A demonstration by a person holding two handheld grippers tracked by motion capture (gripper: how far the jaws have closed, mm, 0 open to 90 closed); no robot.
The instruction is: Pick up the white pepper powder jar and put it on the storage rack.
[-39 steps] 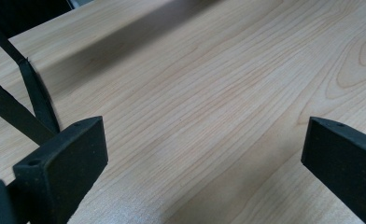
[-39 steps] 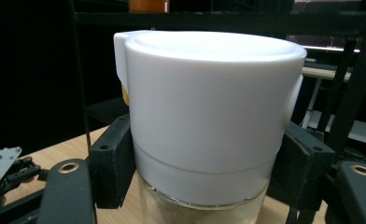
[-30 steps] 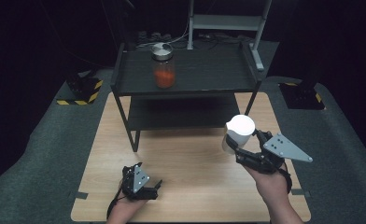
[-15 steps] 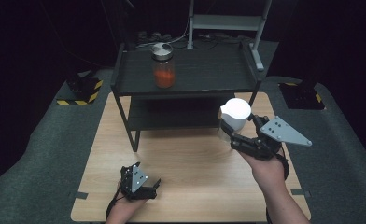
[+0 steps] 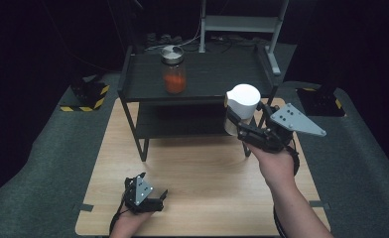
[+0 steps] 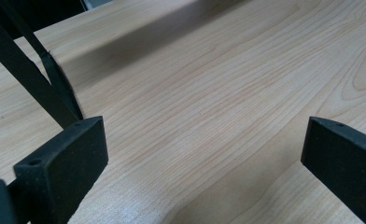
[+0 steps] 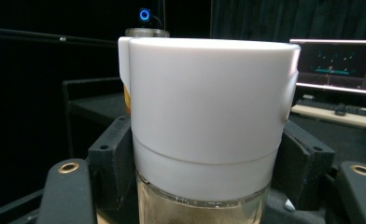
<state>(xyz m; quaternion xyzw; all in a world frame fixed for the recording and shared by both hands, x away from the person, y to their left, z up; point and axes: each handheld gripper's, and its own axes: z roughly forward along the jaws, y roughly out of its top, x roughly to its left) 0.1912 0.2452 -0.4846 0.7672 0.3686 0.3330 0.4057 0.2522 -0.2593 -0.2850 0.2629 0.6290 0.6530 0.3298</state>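
Right hand-held gripper (image 5: 241, 128), raised off the table, clamps a white-lidded jar (image 5: 241, 110) upright.

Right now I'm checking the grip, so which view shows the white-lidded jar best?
The right gripper view: the white-lidded jar sits close up between the black jaws, its glass body visible below the lid. The high view shows it small, held by the right gripper beside the shelf. The left gripper view shows bare table.

A white-lidded jar (image 7: 204, 126) stands upright between the black jaws of the right gripper (image 7: 204, 186), pressed on both sides. Behind it, left, a dark shelf (image 7: 95, 105); right, perhaps a monitor (image 7: 340, 63).
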